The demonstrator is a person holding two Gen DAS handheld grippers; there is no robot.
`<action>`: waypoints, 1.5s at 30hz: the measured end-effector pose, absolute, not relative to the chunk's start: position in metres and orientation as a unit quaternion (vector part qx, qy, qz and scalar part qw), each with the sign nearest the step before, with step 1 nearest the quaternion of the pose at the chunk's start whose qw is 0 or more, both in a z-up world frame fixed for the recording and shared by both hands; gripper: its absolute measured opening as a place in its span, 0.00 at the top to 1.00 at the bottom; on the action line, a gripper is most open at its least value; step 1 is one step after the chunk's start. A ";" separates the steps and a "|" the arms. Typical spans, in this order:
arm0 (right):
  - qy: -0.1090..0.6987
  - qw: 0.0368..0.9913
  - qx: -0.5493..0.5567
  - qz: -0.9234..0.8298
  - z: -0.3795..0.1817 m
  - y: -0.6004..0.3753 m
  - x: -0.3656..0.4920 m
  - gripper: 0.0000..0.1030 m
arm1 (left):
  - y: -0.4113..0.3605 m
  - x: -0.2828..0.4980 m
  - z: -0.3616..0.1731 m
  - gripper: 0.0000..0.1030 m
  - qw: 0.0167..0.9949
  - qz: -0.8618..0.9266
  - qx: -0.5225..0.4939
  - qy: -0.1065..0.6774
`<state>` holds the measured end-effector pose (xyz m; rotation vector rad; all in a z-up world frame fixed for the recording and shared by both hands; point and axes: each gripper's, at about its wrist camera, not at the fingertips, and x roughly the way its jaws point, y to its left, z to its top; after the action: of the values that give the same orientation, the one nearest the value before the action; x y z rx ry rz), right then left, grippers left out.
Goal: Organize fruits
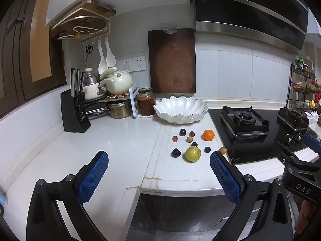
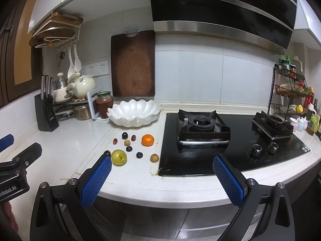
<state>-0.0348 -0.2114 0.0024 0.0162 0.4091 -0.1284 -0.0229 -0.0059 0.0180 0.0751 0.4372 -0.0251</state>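
Ten fruits (image 2: 148, 140) (loose) — bowl (image 2: 134, 114) empty

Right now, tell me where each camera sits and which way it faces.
Left wrist: on the left gripper, held off the counter's front edge, facing the white bowl and the loose fruit; its own jaws stand open, and the right gripper shows at right.
Right wrist: on the right gripper, further right, facing the stove; its jaws stand open, and the left gripper shows at left.
Shared: bowl, green apple, orange, cutting board.
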 end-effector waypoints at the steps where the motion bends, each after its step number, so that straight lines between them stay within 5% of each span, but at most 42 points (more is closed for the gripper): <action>1: 0.203 0.977 0.008 -0.063 0.002 -0.211 -0.035 0.00 | -0.006 -0.023 0.018 0.00 0.976 -0.012 0.038 0.216; 45: 0.241 0.970 -0.017 -0.016 -0.027 -0.226 0.030 0.08 | -0.033 0.035 -0.009 0.04 0.964 -0.020 0.034 0.264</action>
<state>0.0295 -0.2256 -0.0266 -0.0347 0.4876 -0.0315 0.0354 -0.0328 -0.0091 0.0679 0.5347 -0.0395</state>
